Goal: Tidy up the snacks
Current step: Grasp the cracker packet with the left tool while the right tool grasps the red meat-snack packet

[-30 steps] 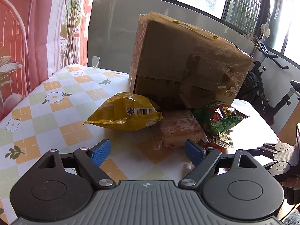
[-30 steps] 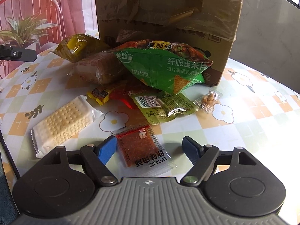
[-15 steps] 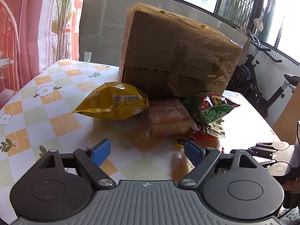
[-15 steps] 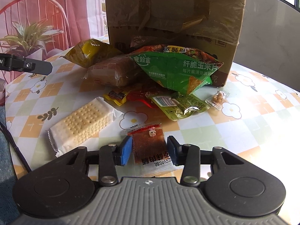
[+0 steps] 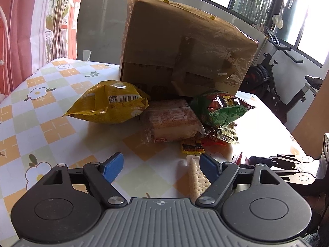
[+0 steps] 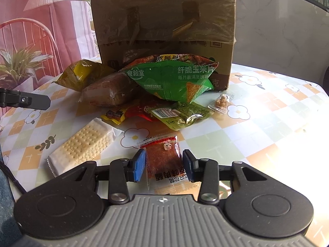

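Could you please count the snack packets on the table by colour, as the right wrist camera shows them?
Yellow: 2
Green: 2
Red: 2, the last one between the right claw pads
Brown: 1
Clear or white: 2
Total: 9

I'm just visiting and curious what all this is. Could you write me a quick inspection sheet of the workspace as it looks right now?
Surface: table under a checked, flowered cloth.
Job's things: red meat-snack packet; cracker pack; green chip bag; yellow bag; wrapped bread; small sachets and a nut packet, piled before a taped cardboard box.
Clutter: nothing seen.
Grippers: right gripper closed on the red packet's sides; left gripper open, holding nothing, above the table.
Cables: a dark cable at the table's left edge.
Surroundings: exercise bike, windows, curtain, potted plant.
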The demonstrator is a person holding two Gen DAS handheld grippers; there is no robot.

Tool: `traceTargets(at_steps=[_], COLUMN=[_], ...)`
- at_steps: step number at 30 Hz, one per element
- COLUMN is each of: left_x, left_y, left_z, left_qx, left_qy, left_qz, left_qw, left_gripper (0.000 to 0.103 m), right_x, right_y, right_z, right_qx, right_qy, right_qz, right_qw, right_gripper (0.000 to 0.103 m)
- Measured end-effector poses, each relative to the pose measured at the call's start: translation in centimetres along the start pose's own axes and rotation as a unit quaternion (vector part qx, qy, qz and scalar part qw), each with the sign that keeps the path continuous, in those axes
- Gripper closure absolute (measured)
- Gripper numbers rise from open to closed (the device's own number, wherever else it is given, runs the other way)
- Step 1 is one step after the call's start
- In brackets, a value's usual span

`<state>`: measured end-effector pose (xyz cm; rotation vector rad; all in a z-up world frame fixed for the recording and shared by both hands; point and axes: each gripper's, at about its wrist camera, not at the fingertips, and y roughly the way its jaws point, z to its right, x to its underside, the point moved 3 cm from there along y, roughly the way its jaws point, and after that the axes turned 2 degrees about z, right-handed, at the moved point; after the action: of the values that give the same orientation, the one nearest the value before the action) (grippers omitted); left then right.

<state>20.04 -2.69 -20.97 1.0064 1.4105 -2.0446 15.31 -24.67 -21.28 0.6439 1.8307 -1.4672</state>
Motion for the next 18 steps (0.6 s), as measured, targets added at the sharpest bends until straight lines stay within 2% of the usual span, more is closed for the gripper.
traceTargets(at_steps=[7,14,18], left_x=[0.5,1.4,1.6], left_y=[1.2,3.6,5.2], left_z=[2.1,5.3,6.4], left_qx=[0.028,0.055,0.057], left_qy=[0.016,0.058,0.074], left_qz=[-0.019,-0.047,-0.062], left_qw=[0.9993,0.9957,0.9937], left_gripper=[0.021,0.02,0.021], right_x=[0.5,0.7,0.7], right_y=[-0.4,-0.6,-0.7], right_z=[0.1,0.1,0.1], right_qx=[-0.001,-0.001,-0.004], right_qy=[0.009,0.009,0.014], right_qz=[0.016,0.021,0.022], right_qw=[1.0,1.0,1.0], right_gripper=[0.061,0.061,0.061])
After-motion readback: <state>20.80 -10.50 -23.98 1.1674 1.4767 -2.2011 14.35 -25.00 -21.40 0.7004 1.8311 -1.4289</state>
